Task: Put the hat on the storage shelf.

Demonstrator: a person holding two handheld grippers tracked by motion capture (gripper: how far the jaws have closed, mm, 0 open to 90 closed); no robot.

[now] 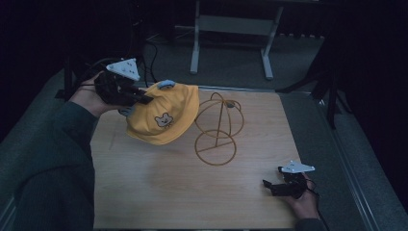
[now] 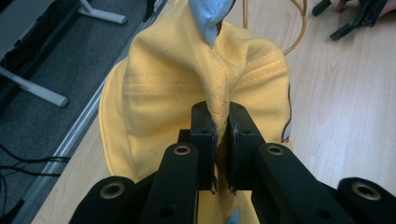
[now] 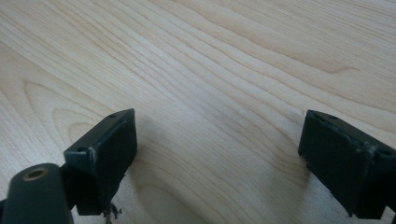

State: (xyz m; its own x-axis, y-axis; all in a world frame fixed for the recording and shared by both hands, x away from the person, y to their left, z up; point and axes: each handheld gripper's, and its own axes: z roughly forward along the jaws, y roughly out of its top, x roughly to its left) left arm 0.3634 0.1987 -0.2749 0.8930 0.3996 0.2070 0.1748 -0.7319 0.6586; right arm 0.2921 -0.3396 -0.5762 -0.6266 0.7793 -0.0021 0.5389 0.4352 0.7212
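A yellow child's hat (image 1: 166, 115) with a small bear patch and light blue ears hangs above the left part of the wooden table (image 1: 154, 192). My left gripper (image 1: 144, 98) is shut on a pinched fold of the hat (image 2: 205, 79), and its pads (image 2: 210, 135) squeeze the fabric from both sides. Just right of the hat stands a yellow wire stand (image 1: 217, 129) with a ring base and a domed top. My right gripper (image 1: 269, 185) rests low at the table's front right, held in a hand. Its jaws stand wide open over bare wood (image 3: 219, 93).
Grey floor (image 1: 337, 139) surrounds the table, and a metal frame on two legs (image 1: 231, 33) stands behind it. Cables (image 1: 149, 53) lie on the floor at the back left. In the left gripper view the right gripper (image 2: 355, 18) lies far off on the wood.
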